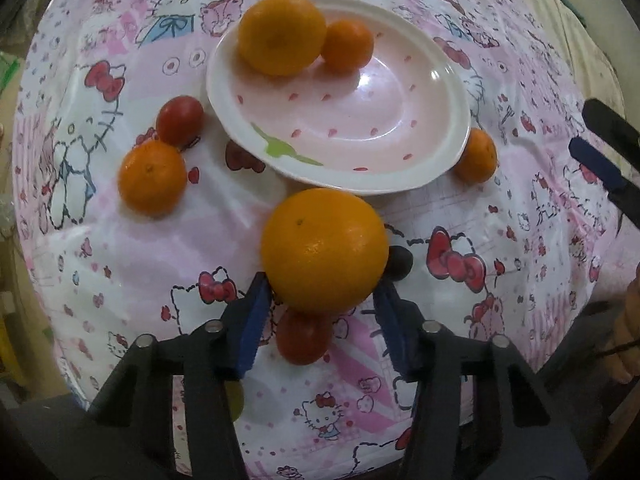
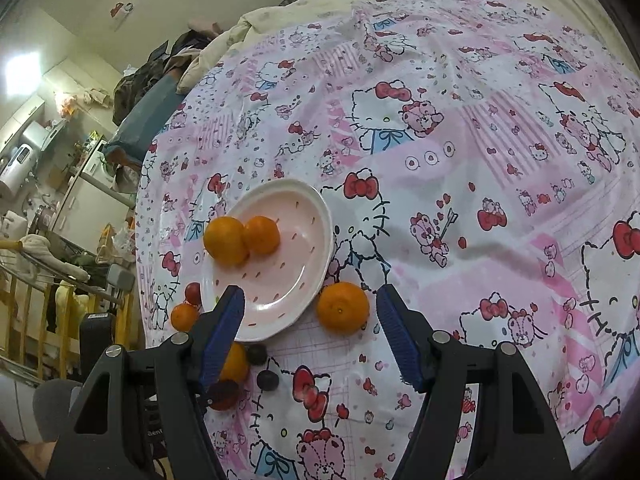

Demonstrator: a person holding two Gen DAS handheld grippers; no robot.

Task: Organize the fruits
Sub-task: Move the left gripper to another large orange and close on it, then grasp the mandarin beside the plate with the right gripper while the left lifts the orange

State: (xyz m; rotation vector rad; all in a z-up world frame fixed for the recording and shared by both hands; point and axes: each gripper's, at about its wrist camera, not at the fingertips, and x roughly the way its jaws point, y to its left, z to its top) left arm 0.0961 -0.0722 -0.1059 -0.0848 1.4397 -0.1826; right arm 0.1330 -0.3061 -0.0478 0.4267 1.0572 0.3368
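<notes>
My left gripper (image 1: 322, 290) is shut on a large orange (image 1: 324, 250) and holds it above the cloth, just in front of the pink plate (image 1: 424, 96). The plate holds a big orange (image 1: 282, 34) and a small one (image 1: 347, 45). A red tomato (image 1: 302, 340) lies under the held orange and a dark grape (image 1: 400, 263) is to its right. More oranges (image 1: 152, 178) (image 1: 478, 155) and a tomato (image 1: 180, 119) lie around the plate. My right gripper (image 2: 310, 312) is open and empty, above the cloth, with an orange (image 2: 343, 308) and the plate (image 2: 316, 216) beyond its fingers.
A Hello Kitty cloth (image 2: 460, 184) covers the table. Two dark grapes (image 2: 256, 354) (image 2: 267, 380) and a tomato (image 2: 224, 394) lie near my right gripper's left finger. The table edge runs along the left in the right wrist view, with room clutter beyond. The right gripper's fingertips (image 1: 600, 164) show at the right of the left wrist view.
</notes>
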